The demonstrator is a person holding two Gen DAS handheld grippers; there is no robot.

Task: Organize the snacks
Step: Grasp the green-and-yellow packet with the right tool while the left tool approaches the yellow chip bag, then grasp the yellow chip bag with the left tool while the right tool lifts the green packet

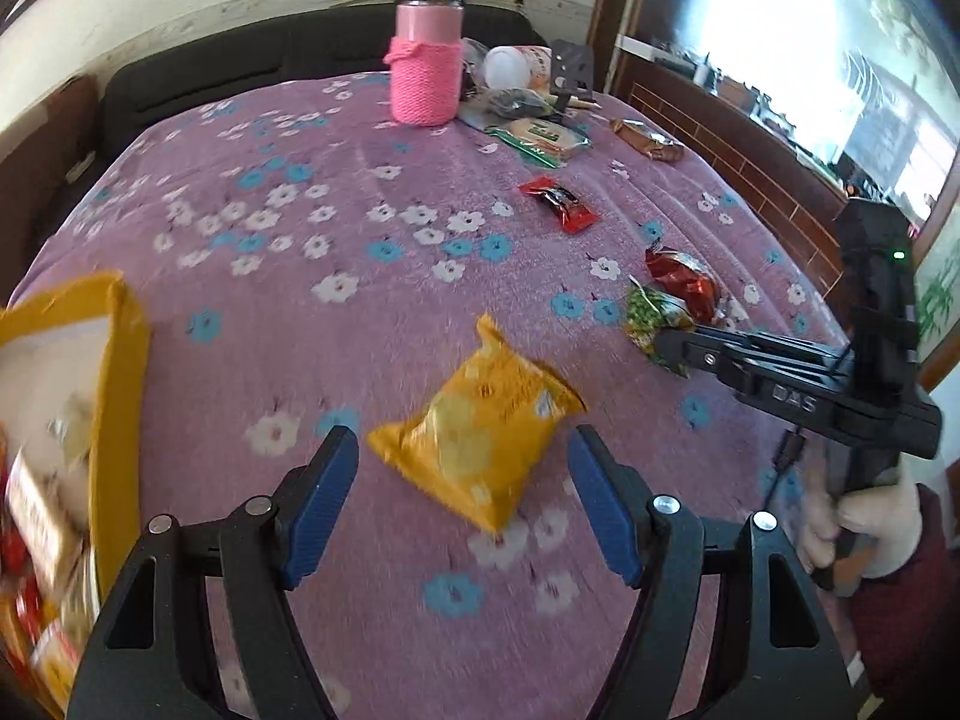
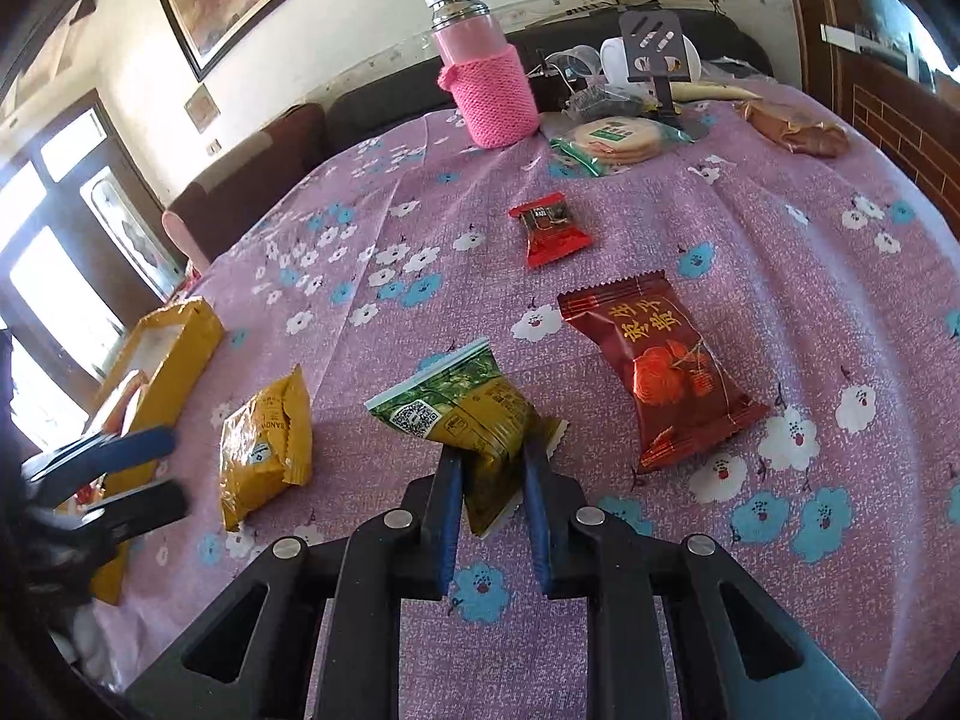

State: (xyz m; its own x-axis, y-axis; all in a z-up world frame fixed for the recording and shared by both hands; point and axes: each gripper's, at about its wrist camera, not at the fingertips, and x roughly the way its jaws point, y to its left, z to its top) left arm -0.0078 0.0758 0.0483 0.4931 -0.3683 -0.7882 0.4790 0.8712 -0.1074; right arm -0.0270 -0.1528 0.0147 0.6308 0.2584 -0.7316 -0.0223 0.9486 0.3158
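My right gripper (image 2: 492, 459) is shut on the near end of a green-and-yellow snack packet (image 2: 462, 414), which tilts up off the purple flowered cloth; the same packet (image 1: 651, 315) shows at the tip of that gripper in the left wrist view. My left gripper (image 1: 462, 456) is open, its blue pads either side of a yellow snack packet (image 1: 480, 438) that lies flat on the cloth, apart from both pads. That yellow packet (image 2: 264, 444) lies left of the green one. A yellow box (image 1: 114, 354) holding snacks stands at the left.
A large dark red packet (image 2: 654, 372) and a small red packet (image 2: 549, 228) lie further out. At the far edge stand a pink knit-covered flask (image 2: 489, 90), a pack of round crackers (image 2: 612, 141), a brown packet (image 2: 792, 129) and clutter. A gloved hand (image 1: 870, 534) holds the right gripper.
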